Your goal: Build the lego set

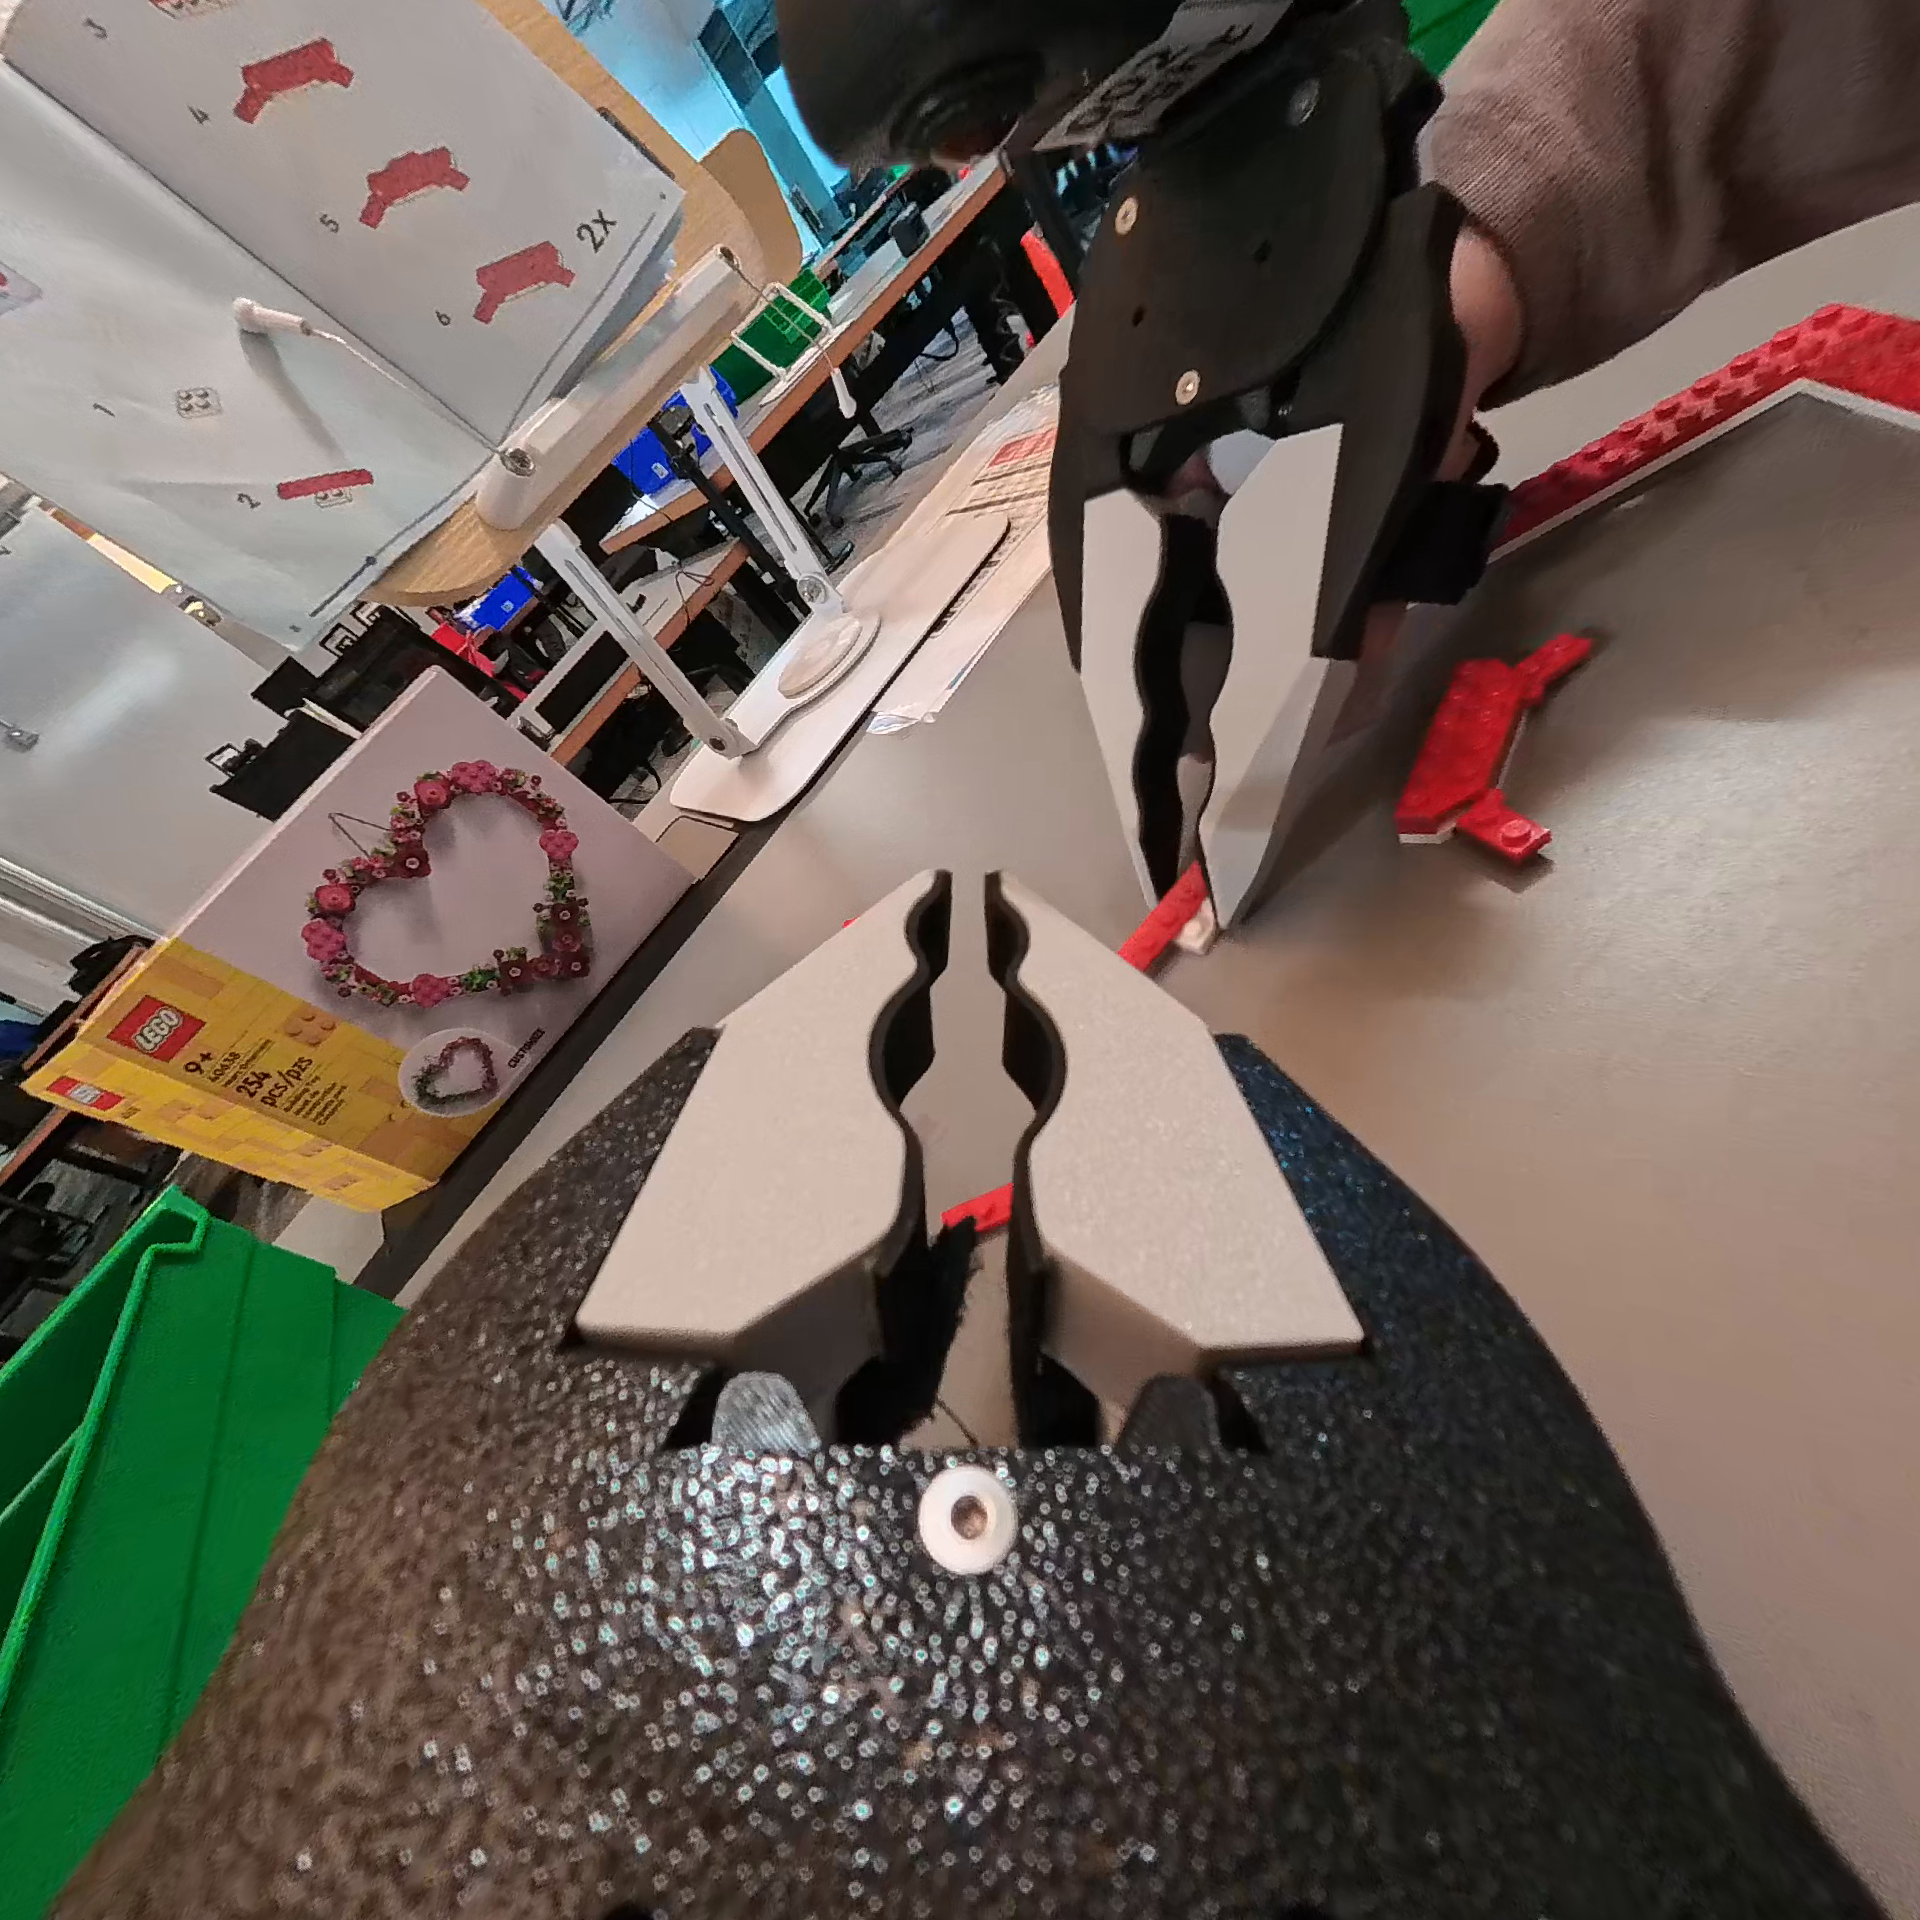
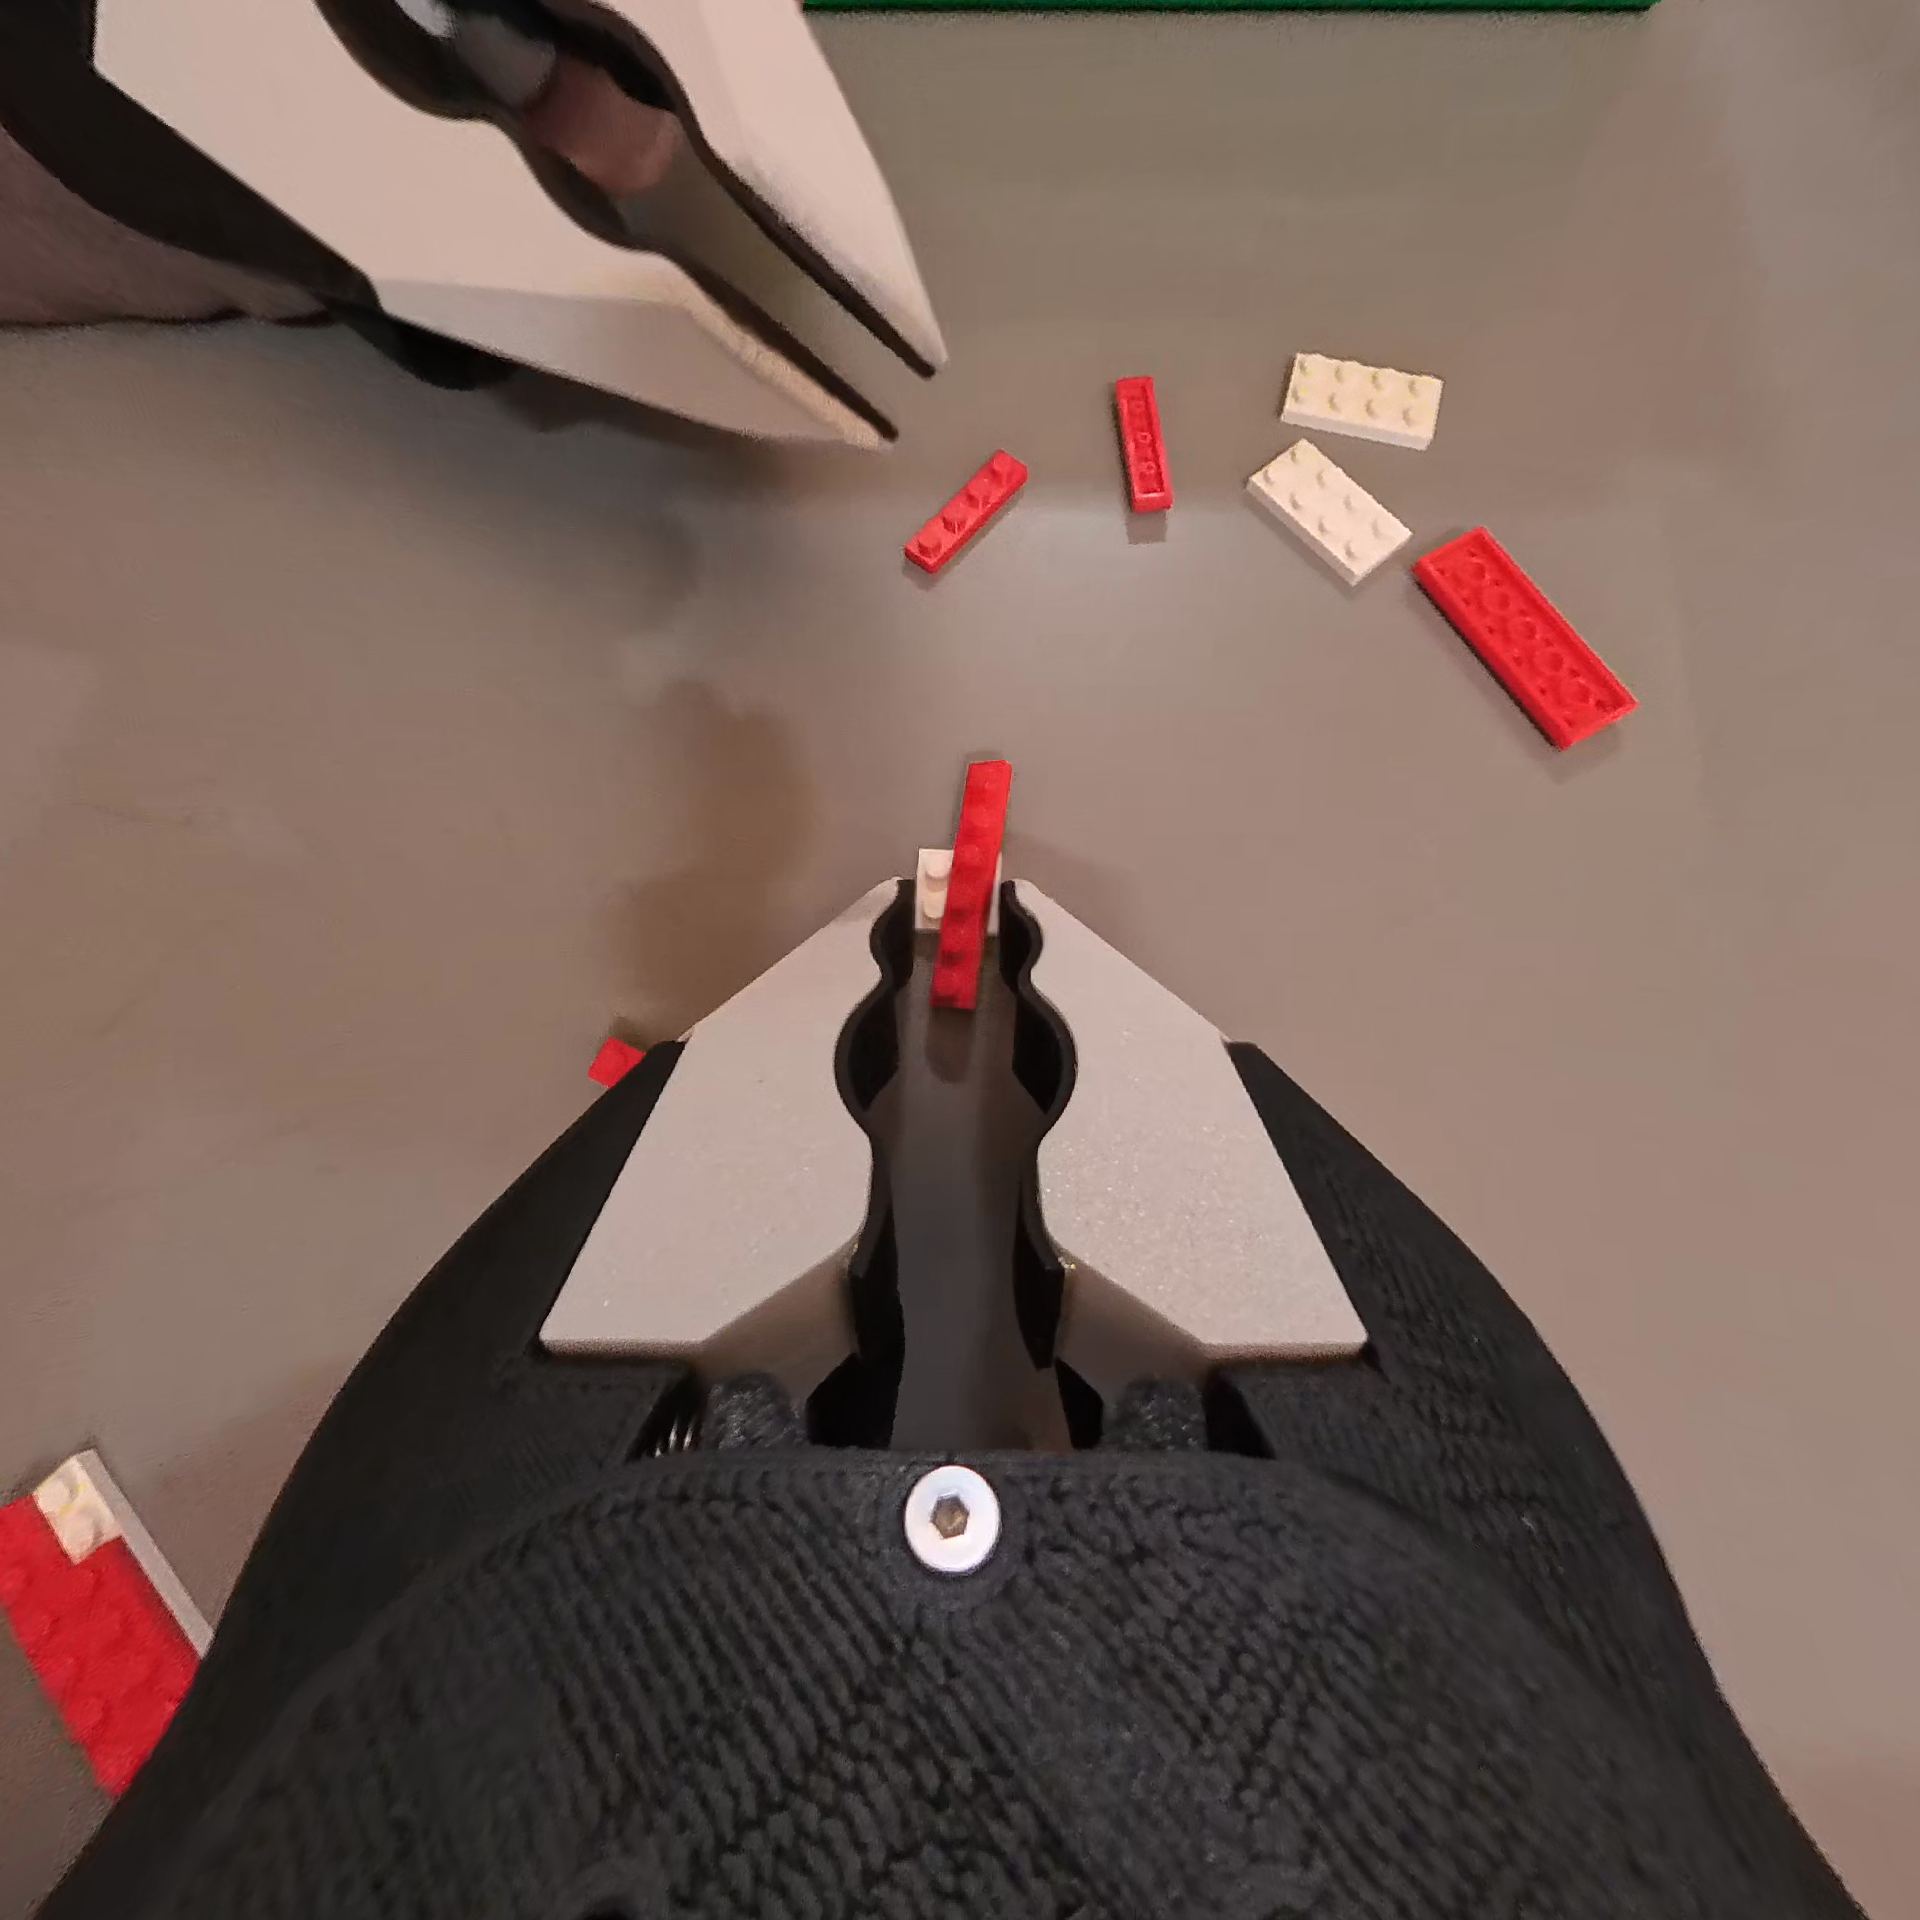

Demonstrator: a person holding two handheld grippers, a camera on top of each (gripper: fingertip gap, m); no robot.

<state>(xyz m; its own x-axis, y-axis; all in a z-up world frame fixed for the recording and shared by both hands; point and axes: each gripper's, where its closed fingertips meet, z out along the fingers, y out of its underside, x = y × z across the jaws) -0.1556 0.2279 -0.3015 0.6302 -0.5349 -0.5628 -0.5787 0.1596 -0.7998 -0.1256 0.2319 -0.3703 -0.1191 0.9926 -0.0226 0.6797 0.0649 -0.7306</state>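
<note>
Two grippers: right gripper (image 2: 961, 894) pinches a narrow red Lego plate (image 2: 971, 883) stuck on a small white plate (image 2: 933, 883), low over the grey table (image 2: 1351, 1039). Left gripper (image 1: 968, 883) nearly closed, empty. Risk: tilted red plate slips or pops off under squeeze.

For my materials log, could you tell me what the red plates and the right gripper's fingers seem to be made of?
Red plates: hard moulded plastic, glossy, with crisp studs. Fingers of the right gripper: probably printed plastic, matte grey and faintly grainy, with black wavy inner edges.
</note>
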